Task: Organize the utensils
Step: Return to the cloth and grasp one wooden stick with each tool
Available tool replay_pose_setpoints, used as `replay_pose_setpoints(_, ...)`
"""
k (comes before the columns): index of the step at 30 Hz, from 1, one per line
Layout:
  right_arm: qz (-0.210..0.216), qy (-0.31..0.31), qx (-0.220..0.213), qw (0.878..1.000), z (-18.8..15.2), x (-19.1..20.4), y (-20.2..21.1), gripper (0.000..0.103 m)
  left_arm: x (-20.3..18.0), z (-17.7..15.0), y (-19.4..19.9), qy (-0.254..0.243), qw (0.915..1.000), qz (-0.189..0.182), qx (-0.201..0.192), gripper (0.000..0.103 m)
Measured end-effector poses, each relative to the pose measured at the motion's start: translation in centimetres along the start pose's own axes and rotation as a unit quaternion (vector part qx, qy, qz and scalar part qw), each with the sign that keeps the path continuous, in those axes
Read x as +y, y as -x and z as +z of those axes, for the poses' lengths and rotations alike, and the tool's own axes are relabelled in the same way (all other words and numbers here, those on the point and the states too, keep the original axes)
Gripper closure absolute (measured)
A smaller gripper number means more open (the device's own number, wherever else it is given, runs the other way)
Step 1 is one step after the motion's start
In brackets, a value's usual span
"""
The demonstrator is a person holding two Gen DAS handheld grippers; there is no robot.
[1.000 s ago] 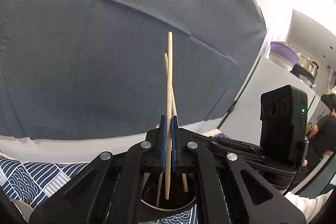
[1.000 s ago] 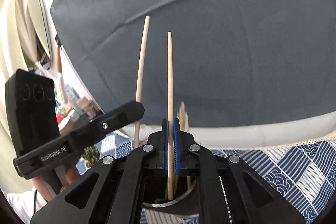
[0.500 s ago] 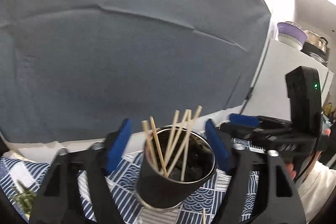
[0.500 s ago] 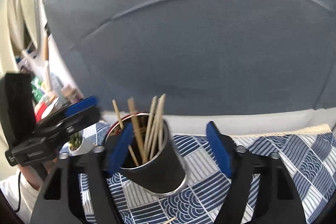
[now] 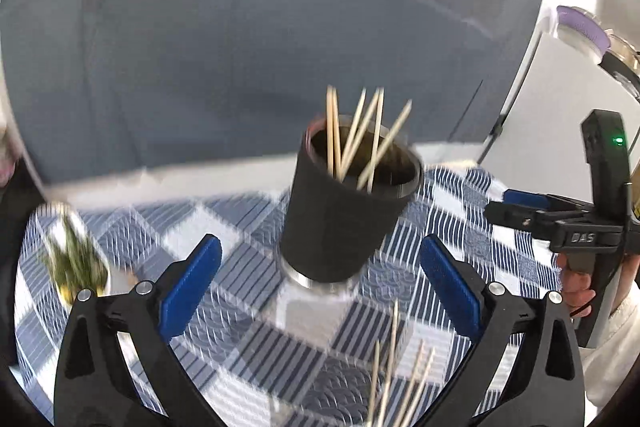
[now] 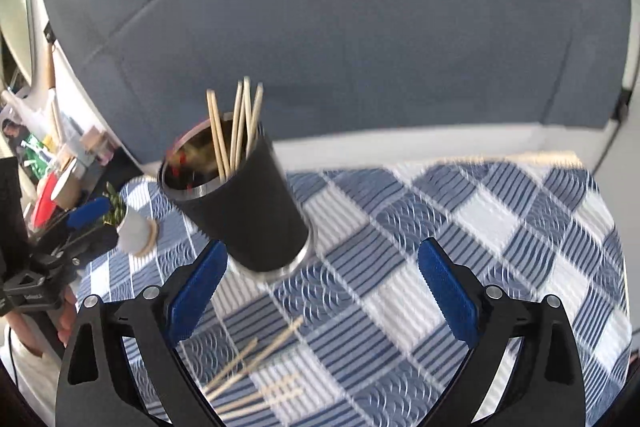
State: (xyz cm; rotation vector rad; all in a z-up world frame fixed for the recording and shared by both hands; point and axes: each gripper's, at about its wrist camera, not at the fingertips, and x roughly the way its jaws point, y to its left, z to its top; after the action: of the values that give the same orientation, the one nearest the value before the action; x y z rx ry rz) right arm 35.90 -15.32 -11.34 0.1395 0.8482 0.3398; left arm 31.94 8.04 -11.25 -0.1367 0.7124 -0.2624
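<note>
Left gripper [image 5: 320, 287]: jaws opening wide, nothing between them.
Right gripper [image 6: 324, 287]: jaws opening, empty.
Loose chopsticks [image 6: 256, 383]: bottom centre on the checked cloth [image 6: 480, 227].
Handling: light, stiff, thin, likely to roll; pinch mid-shaft.
Black cup [image 5: 344, 211]: centre frame, already holds 5 or so sticks.
Nearby: small potted plant [image 5: 74, 263], lower left, clear of the path.
</note>
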Motion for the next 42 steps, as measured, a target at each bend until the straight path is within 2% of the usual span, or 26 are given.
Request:
replay_pose_setpoints(3, 0.0, -0.009, 0.024, 1.0, -2.4, -0.2, 0.3, 0.011, -0.6, -2.4, 0.3, -0.001, 0.9994, 0.007, 0.033, 0.006)
replay_pose_setpoints(7, -0.017, -0.021, 0.058, 0.998, -6.1, 0.3, 0.3, 0.011, -2.0, -5.0, 0.2, -0.032, 0.997, 0.009, 0.069, 0.006)
replay_pose_setpoints(13, -0.057, -0.04, 0.103, 0.992, -10.7, 1.5, -1.3, 0.011, -2.3, -9.4, -1.4, -0.056, 0.9886, -0.04, 0.134, 0.006)
replay_pose_setpoints(18, -0.107, -0.086, 0.137, 0.981, -12.8, 1.9, -3.2, 0.011, -2.0, -11.4, -2.9, -0.076, 0.978, -0.056, 0.186, 0.006)
replay_pose_setpoints(23, -0.101, -0.144, 0.153, 0.972, -14.6, 1.6, -4.6, 0.011, -2.3, -12.9, -3.3, -0.103, 0.9719, -0.07, 0.199, 0.006)
replay_pose_setpoints(26, -0.11, -0.172, 0.163, 0.965, -15.3, 1.3, -5.0, 0.012, -2.4, -13.3, -3.7, -0.122, 0.9713, -0.048, 0.199, 0.006)
replay_pose_setpoints(31, -0.112, -0.179, 0.167, 0.963, -15.4, 1.8, -5.3, 0.011, -2.1, -13.7, -4.5, -0.126, 0.969, -0.028, 0.211, 0.006)
replay_pose_setpoints(33, -0.129, -0.171, 0.171, 0.962, -15.4, 2.3, -5.6, 0.01, -2.2, -14.0, -4.6, -0.131, 0.9688, -0.028, 0.208, 0.006)
replay_pose_setpoints(35, -0.146, -0.161, 0.174, 0.961, -15.3, 2.7, -6.0, 0.01, -2.4, -14.4, -4.9, -0.144, 0.9678, -0.012, 0.206, 0.006)
replay_pose_setpoints(38, -0.171, -0.151, 0.183, 0.956, -15.4, 3.3, -6.5, 0.01, -2.1, -14.8, -5.3, -0.137, 0.9676, -0.006, 0.212, 0.006)
replay_pose_setpoints(42, -0.183, -0.173, 0.195, 0.948, -15.1, 3.2, -7.0, 0.01, -2.7, -15.3, -5.6, -0.178, 0.9607, 0.01, 0.213, 0.005)
